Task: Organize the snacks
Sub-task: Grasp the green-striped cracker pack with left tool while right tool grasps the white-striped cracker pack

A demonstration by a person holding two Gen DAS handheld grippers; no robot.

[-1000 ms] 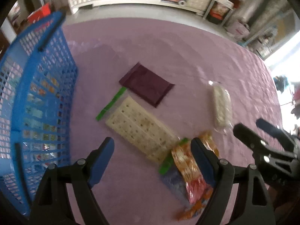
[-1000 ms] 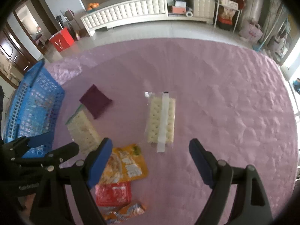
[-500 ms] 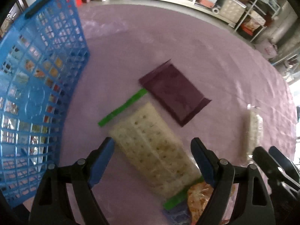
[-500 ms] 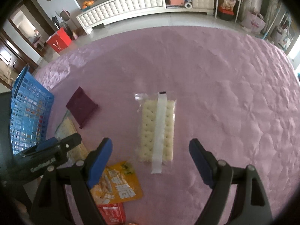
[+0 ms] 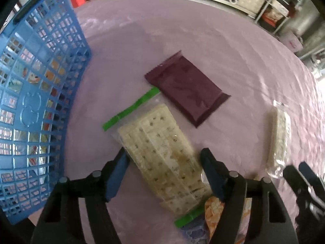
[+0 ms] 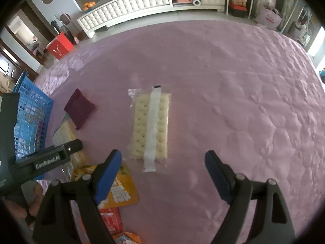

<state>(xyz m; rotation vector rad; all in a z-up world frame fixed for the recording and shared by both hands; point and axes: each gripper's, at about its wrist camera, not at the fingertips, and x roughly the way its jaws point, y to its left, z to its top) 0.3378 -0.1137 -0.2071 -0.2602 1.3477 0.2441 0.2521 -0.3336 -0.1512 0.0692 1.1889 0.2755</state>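
Left hand-held gripper (image 5: 163, 169) — jaws just narrowing astride the green-sealed cracker pack (image 5: 162, 160) on the purple quilted surface (image 5: 233, 50), not visibly pinching yet — close squarely across its width before lifting toward the blue basket (image 5: 36, 105).

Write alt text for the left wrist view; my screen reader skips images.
The left tongs straddle a clear green-sealed cracker pack on a purple quilt, their jaws just closing. A dark purple packet lies beyond, a blue basket at left.
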